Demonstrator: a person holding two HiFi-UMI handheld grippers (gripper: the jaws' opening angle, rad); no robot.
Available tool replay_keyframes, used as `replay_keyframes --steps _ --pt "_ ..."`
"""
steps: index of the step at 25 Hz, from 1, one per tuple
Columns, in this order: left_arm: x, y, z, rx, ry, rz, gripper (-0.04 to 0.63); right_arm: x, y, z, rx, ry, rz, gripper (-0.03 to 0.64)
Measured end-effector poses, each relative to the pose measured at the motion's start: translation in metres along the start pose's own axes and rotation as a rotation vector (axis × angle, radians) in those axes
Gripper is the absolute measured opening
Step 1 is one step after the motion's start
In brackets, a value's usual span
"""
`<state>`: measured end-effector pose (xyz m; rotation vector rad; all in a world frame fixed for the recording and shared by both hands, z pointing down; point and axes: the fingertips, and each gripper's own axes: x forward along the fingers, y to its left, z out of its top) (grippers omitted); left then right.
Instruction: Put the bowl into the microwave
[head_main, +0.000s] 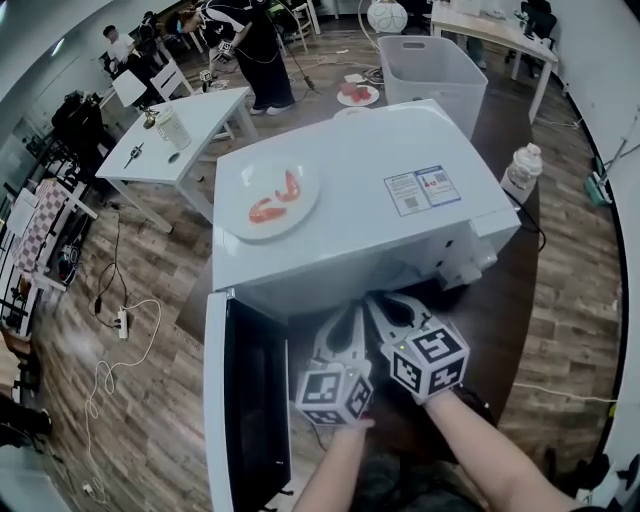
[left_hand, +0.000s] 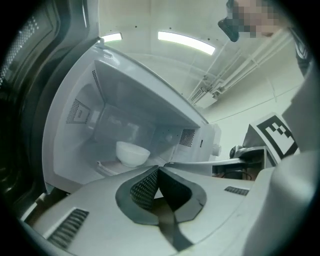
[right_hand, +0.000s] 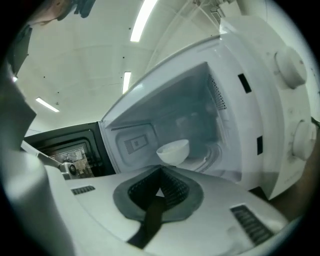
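1. Two forearms reach in from the bottom of the head view, each hand holding a gripper with a marker cube on it.
2. The left gripper (head_main: 345, 325) has its jaws pressed together with nothing between them; its own view shows the dark ribbed pads (left_hand: 145, 187) meeting at the tips.
3. The right gripper (head_main: 395, 308) sits just beside the left one, on its right. Its jaws are also pressed together and empty, with the pads touching at the tips in its own view.
4. Both grippers point at the open front of a white microwave (head_main: 360, 215). Its door (head_main: 250, 400), with a dark window, is swung wide open to the left.
5. A white bowl (right_hand: 173, 150) stands upright inside the microwave, well apart from both grippers. The left gripper view also shows it there.
6. On top of the microwave lies a white plate (head_main: 240, 215) with red food on it, towards the left side. A printed label (head_main: 422, 189) is stuck towards the right.
7. Beyond the microwave, a white table (head_main: 195, 125) stands on the wooden floor to the left and a grey bin (head_main: 430, 65) to the right.
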<state>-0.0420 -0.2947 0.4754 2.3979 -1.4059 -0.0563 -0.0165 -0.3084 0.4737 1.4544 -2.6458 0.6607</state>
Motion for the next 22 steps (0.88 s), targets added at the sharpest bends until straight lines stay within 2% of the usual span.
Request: replay_keyframes --steps 12,22 --pt "-0.054 -0.062 0.007 0.05 -0.044 -0.049 0.003 -0.084 0.03 0.002 -0.063 -0.023 0.01 0.0" --pt "-0.136 -0.133 0.016 0.098 -0.037 -0.071 0.003 -0.183 0.08 0.001 -0.058 -0.036 0.034 0.0"
